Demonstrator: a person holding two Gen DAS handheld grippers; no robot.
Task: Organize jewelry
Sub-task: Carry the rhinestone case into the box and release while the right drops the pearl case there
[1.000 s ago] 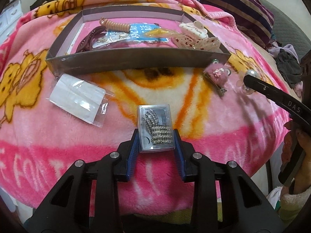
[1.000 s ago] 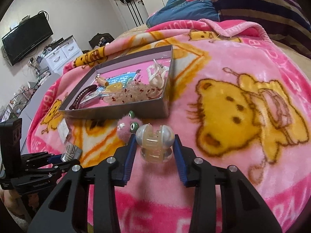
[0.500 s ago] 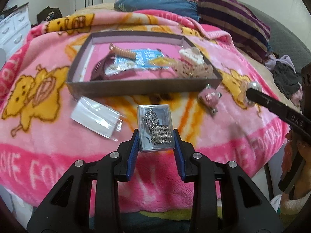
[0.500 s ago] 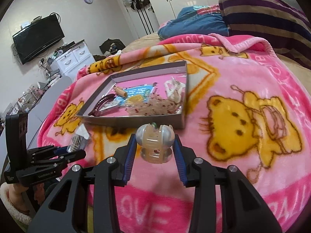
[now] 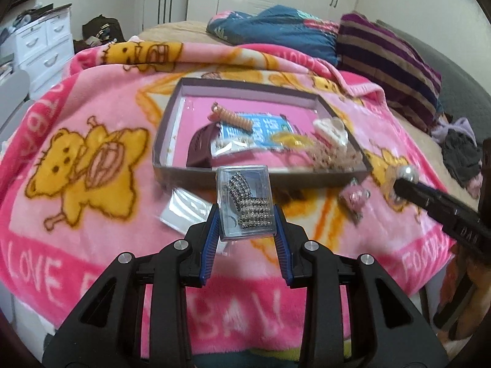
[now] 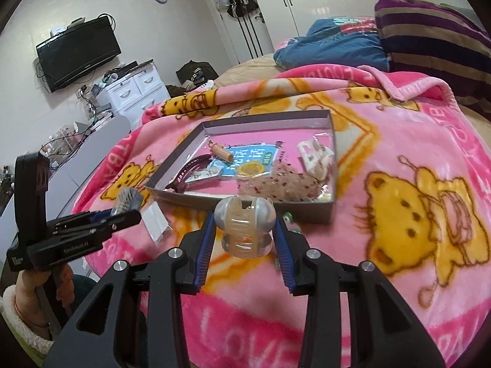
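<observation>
My left gripper (image 5: 245, 214) is shut on a clear plastic case of rhinestone hair clips (image 5: 244, 203) and holds it above the blanket, just in front of the grey tray (image 5: 172, 113). My right gripper (image 6: 244, 230) is shut on a translucent pearl claw clip (image 6: 244, 224), also lifted, near the tray's (image 6: 316, 213) front wall. The tray holds a spiral hair tie (image 5: 233, 118), a maroon clip (image 5: 201, 147), a blue card (image 5: 264, 128) and a white claw clip (image 5: 333, 128). The left gripper also shows in the right wrist view (image 6: 122, 214).
On the pink bear blanket (image 5: 92, 214) lie a clear plastic packet (image 5: 184, 211) and a pink fuzzy clip (image 5: 354, 201) in front of the tray. Striped pillow (image 5: 389, 58) and blue quilt (image 5: 276, 27) lie behind. White drawers (image 6: 135, 89) stand left of the bed.
Both grippers have risen and pulled back from the blanket, each carrying its item. The tray now sits lower and farther in both views.
</observation>
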